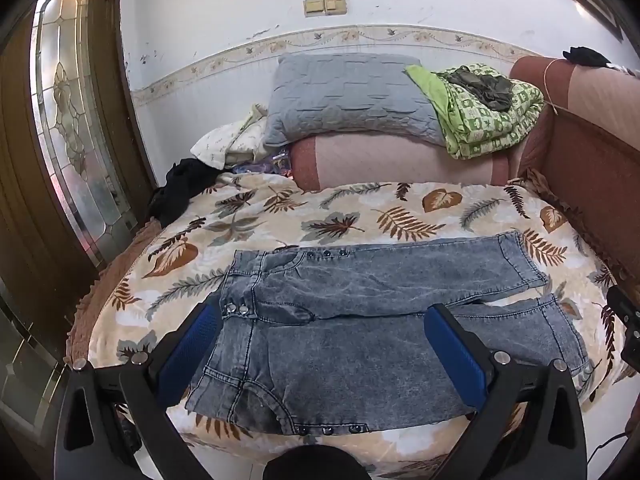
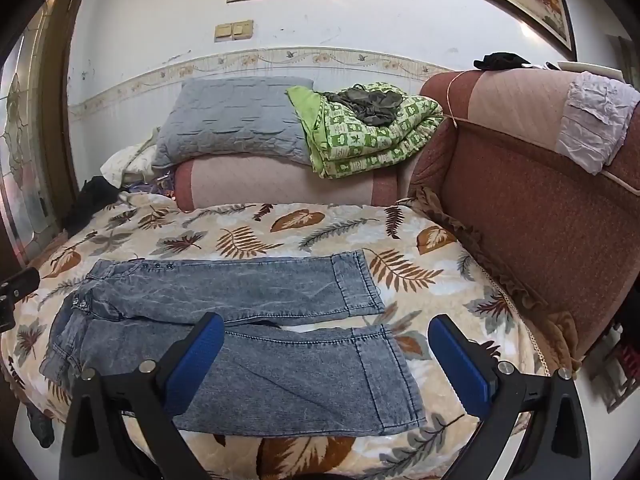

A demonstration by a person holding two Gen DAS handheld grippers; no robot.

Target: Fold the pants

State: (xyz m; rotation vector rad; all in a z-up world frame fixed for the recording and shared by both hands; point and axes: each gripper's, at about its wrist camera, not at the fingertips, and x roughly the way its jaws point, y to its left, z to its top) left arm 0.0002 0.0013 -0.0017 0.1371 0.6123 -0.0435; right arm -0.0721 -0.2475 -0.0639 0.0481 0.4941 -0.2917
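Both tools, left tool [image 1: 324, 320] and right tool [image 2: 326, 334], gape wide over jeans [image 1: 360, 320] flat on a leaf-print bedspread [image 1: 280, 216]; white wall [image 1: 200, 20] behind.

Left hand-held gripper [image 2: 12, 300] is cut off by the right view's edge

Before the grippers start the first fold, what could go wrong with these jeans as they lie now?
1. The jeans lie at the near edge of the leaf-print blanket; a pull toward the person could drag the waist off the bed.
2. The two legs are spread apart, the far cuff and near cuff not aligned, so a fold may end crooked.
3. Both the left gripper and right gripper are open above the denim; pinching might also catch the soft blanket.
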